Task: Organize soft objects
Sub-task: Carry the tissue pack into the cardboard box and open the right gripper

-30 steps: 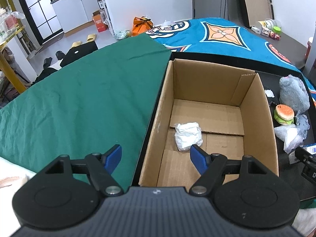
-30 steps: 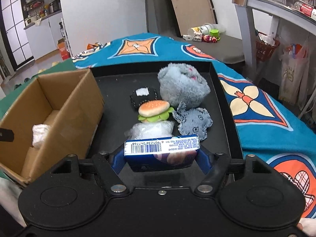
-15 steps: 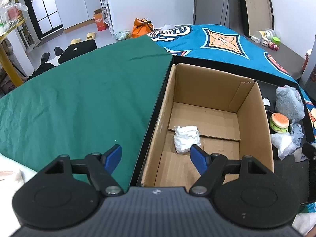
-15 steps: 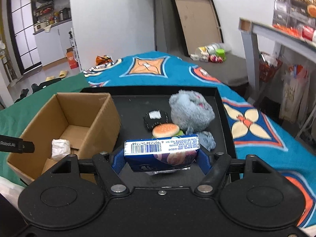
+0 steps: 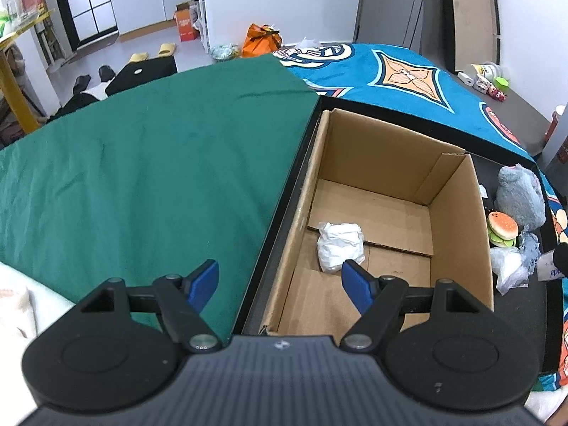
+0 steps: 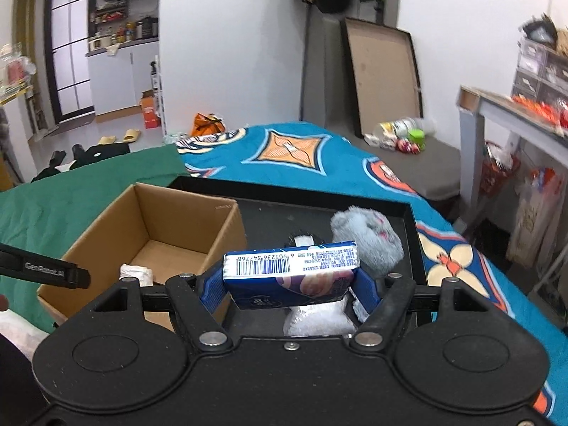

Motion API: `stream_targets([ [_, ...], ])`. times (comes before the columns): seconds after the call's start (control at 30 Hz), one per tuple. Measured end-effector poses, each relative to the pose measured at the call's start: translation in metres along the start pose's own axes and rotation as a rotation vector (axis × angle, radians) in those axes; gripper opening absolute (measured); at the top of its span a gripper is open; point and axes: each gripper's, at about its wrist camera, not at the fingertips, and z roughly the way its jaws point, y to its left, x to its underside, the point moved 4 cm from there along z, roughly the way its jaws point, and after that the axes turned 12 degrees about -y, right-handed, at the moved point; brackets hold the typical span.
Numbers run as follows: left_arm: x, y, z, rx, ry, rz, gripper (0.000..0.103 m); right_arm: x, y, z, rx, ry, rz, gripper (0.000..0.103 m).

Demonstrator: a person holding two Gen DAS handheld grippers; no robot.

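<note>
The right gripper (image 6: 289, 293) has risen off the black tray (image 6: 408, 209), jaws clamped across a blue tissue pack (image 6: 291, 273), long axis crosswise. The cardboard box (image 6: 117, 220) lies left-forward, along the tray's left edge. The left gripper (image 5: 280, 280) hovers open, empty.

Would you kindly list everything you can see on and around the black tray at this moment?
cardboard box: one, brown, open, on the tray's left part.
white wad: one, white, crumpled, on the box floor.
blue packet: one, blue with a barcode, held above the tray.
grey plush: one, grey, on the tray right of the box.
burger toy: one, tan and green, in front of the plush.
clear bag: one, whitish, nearest of the loose items.
black tray: one, black, on the cloths.
green cloth: one, left of the tray.
left gripper: open, empty.
right gripper: shut on the blue packet.
</note>
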Motion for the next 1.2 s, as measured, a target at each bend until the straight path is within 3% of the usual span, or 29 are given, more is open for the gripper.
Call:
stream_targets([
  [0.83,0.005,0.012,0.009,0.047,0.032,-0.054,0.069,-0.044,0.046,0.017,-0.108,-0.081,-0.043,0.070],
  [0.93,0.006,0.014,0.012,0.065,0.045,-0.072,0.063,-0.046,0.052,0.024,-0.125,-0.071,-0.029,0.070],
  [1.2,0.009,0.016,0.015,0.096,0.063,-0.094,0.026,-0.039,0.065,0.036,-0.163,-0.030,-0.033,0.070],
])
